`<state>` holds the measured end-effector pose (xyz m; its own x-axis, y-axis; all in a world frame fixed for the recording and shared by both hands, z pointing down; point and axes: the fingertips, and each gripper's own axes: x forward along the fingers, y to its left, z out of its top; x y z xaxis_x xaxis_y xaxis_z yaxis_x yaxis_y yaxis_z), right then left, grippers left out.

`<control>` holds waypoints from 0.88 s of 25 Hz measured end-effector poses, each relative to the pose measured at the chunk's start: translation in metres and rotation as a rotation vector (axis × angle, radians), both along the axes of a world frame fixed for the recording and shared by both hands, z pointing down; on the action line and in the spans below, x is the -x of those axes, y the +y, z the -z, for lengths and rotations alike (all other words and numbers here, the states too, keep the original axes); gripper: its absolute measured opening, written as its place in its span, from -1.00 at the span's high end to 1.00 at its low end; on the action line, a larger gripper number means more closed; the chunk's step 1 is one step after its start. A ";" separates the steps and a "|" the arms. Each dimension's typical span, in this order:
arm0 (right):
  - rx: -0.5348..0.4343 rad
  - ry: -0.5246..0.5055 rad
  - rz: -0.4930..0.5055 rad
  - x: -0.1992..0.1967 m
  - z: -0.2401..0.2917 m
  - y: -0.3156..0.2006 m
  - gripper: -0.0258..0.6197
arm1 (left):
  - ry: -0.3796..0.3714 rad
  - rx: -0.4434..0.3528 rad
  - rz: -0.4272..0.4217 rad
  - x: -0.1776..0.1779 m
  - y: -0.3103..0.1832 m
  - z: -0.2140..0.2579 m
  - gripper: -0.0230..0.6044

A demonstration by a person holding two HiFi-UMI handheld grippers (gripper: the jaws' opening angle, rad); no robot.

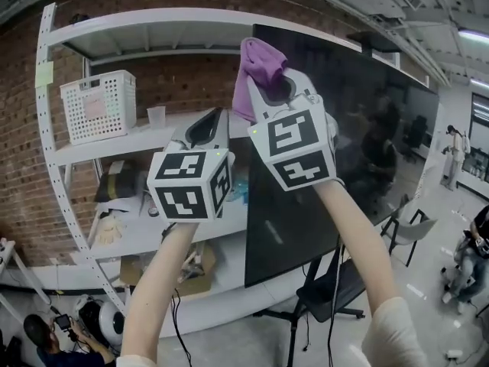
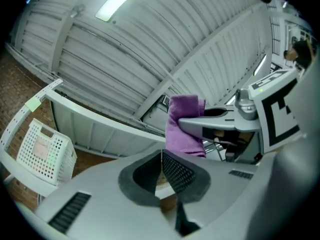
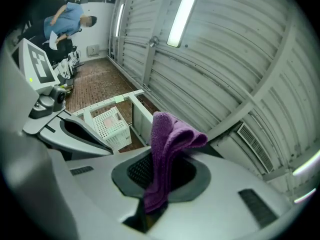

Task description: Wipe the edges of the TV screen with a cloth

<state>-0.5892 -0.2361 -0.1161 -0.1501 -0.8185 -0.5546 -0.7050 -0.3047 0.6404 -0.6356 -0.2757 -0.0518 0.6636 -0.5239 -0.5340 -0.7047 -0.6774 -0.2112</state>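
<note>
While both arms reach up in front of the TV screen (image 1: 367, 151), a white basket (image 1: 98, 105) sits on a shelf (image 1: 114, 147) well to the left of the screen. A clear cup (image 1: 156, 116) stands on the same shelf, nearer the screen's left edge.

The left gripper (image 2: 161, 156) hangs just left of that edge, below the screen's top corner. Its jaws are closed tip to tip, with nothing between them.

The right gripper (image 3: 161, 170) is higher, at the screen's upper left corner, and its jaws are clamped on a purple cloth (image 3: 167, 139). The cloth stands up out of the jaws in soft folds, and a short end hangs down between them. In the head view the cloth overlaps the screen's top left corner. Whether it touches the frame there cannot be told.

The dark glass across the screen shows dim reflections of the room. Below the screen's lower right corner stands a chair (image 1: 412, 228). A person (image 1: 457, 155) stands beyond the screen's right edge, well apart from it.
</note>
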 end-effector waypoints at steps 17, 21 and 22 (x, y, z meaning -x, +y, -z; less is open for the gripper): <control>-0.069 0.002 -0.028 0.002 0.084 0.009 0.77 | 0.034 -0.031 -0.010 -0.004 0.010 0.078 0.86; -0.180 0.080 -0.085 0.000 0.094 0.034 0.77 | 0.047 -0.052 -0.010 0.000 0.014 0.086 0.86; -0.222 0.111 -0.123 -0.001 0.099 0.042 0.77 | 0.055 -0.061 -0.010 0.002 0.016 0.089 0.86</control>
<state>-0.5882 -0.1936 -0.2153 -0.1264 -0.6945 -0.7083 -0.5832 -0.5255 0.6194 -0.6376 -0.2595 -0.1405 0.6373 -0.4833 -0.6003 -0.7098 -0.6714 -0.2131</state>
